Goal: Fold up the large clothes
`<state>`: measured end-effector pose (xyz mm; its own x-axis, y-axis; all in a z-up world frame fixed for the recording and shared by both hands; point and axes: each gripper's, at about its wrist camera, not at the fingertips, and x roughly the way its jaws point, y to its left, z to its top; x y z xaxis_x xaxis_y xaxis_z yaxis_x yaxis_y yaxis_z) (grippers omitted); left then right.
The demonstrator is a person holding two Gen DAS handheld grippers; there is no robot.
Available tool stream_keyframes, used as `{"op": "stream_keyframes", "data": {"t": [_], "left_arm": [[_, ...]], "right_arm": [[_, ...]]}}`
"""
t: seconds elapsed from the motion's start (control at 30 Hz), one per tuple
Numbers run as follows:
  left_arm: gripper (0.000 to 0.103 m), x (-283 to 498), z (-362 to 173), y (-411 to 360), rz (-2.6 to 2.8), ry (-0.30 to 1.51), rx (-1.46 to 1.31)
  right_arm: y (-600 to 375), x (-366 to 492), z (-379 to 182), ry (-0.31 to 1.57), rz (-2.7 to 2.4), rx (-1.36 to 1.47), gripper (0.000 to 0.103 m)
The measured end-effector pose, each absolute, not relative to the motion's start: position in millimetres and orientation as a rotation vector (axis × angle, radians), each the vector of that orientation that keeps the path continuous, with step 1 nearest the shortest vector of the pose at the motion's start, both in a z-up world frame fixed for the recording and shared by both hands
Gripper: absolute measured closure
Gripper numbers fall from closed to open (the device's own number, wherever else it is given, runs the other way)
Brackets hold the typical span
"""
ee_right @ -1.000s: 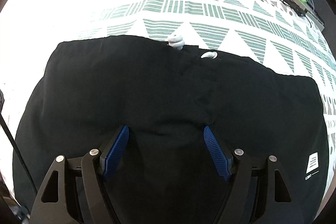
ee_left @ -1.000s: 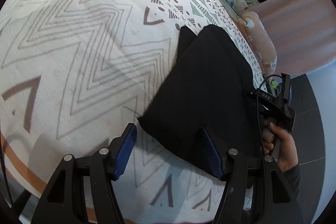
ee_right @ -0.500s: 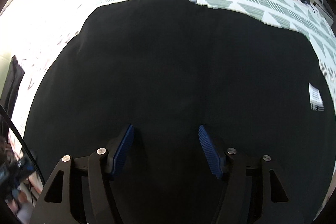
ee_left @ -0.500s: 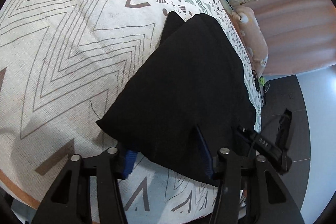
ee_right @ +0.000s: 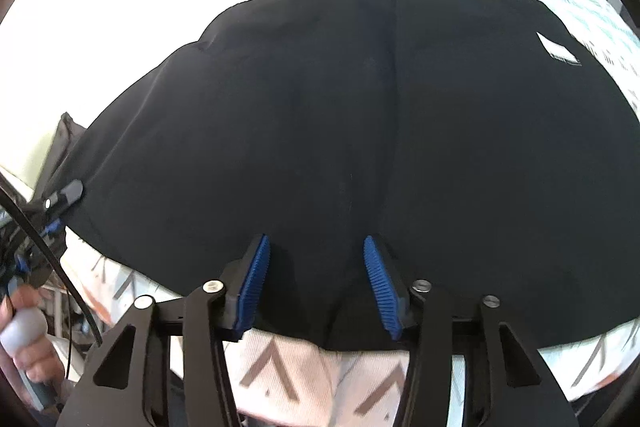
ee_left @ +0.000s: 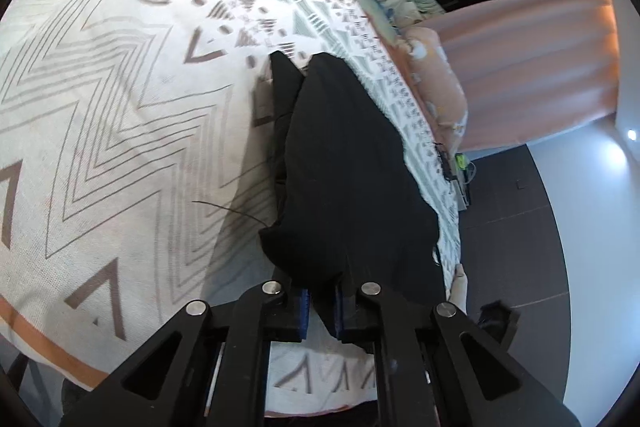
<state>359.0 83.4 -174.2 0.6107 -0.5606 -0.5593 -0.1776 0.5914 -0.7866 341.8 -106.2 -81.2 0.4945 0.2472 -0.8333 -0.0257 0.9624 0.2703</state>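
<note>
My left gripper [ee_left: 320, 301] pinches the black garment's [ee_left: 352, 163] near corner at six o'clock on the patterned bedspread [ee_left: 120, 131]. My right gripper [ee_right: 316, 279] gapes, empty, over its hem. Soft, light, floppy; grip corners.

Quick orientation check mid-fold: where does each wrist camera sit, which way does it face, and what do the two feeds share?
Left wrist: sits behind the left tool, looking along the patterned bedspread toward the curtain; its pads are shut on a corner of the black garment.
Right wrist: sits behind the right tool, looking down across the garment toward the pillows; pads open astride the near hem; the person's left hand shows at the left edge.
Shared: the garment and bedspread.
</note>
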Motion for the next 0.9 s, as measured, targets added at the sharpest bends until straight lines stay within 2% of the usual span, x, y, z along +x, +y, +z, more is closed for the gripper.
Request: {"op": "stream_keyframes", "data": {"t": [0.2,0.43,0.47,0.5,0.53,0.57,0.9], "left_arm": [[0.093,358,-137,65,-0.321,0.864,-0.882],[0.093,364,-81,35,-0.399,0.805,-0.792],[0.093,366,-73,29,-0.41,0.799,-0.779],[0.093,368,-66,21,-0.42,0.795,-0.765],[0.093,370,-59,15,-0.429,0.79,-0.752],[0.093,372,-53,7,-0.437,0.786,-0.737],[0.093,388,-11,-74,-0.525,0.779,-0.599]], "right_arm": [[-108,322,-117,1.031,0.204,0.341,0.063],[-145,314,-116,0.945,0.218,0.488,0.063],[-151,312,-117,0.932,0.202,0.493,0.062],[-153,302,-117,0.918,0.191,0.491,0.052],[-157,299,-118,0.905,0.183,0.493,0.038],[-160,291,-118,0.89,0.179,0.5,0.032],[-231,266,-147,0.791,0.168,0.645,0.03]]}}
